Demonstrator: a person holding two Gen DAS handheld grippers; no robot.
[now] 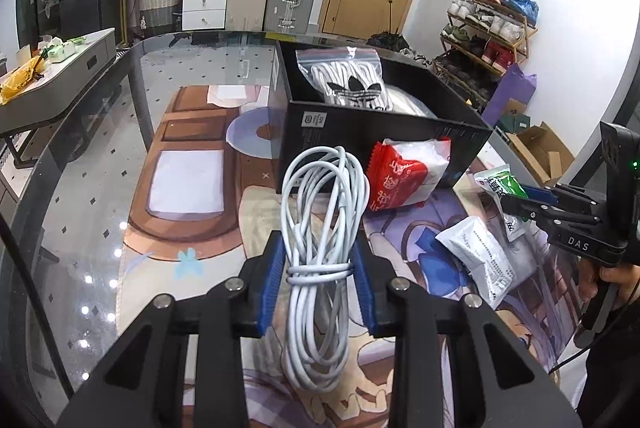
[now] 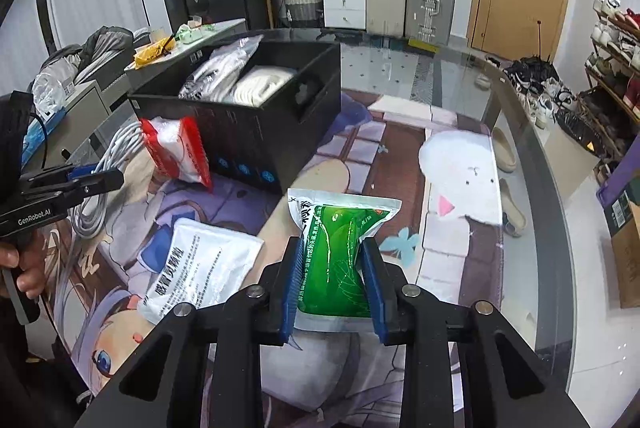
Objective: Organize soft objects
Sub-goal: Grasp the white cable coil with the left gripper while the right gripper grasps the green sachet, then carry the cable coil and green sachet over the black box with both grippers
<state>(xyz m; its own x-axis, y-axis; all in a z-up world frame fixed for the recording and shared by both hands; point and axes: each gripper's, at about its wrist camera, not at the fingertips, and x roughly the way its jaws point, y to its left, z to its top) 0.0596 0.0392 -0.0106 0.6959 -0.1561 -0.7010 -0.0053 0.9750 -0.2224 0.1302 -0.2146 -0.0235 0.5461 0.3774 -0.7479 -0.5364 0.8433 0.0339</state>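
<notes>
A: Left gripper (image 1: 318, 282)?
B: Blue pads clamped on coiled white cable (image 1: 324, 228), held above the mat (image 1: 192, 228).
A: Right gripper (image 2: 334, 286)?
B: Pads pinching green pouch (image 2: 340, 252).
A: Nearby?
B: White packet (image 2: 200, 268) flat on mat; red-white packet (image 2: 178, 151) leaning on black box (image 2: 256, 131), which holds bagged socks (image 1: 352, 83).

Right claw (image 2: 331, 278) pinches green pouch (image 2: 340, 248) above the mat (image 2: 460, 228).
</notes>
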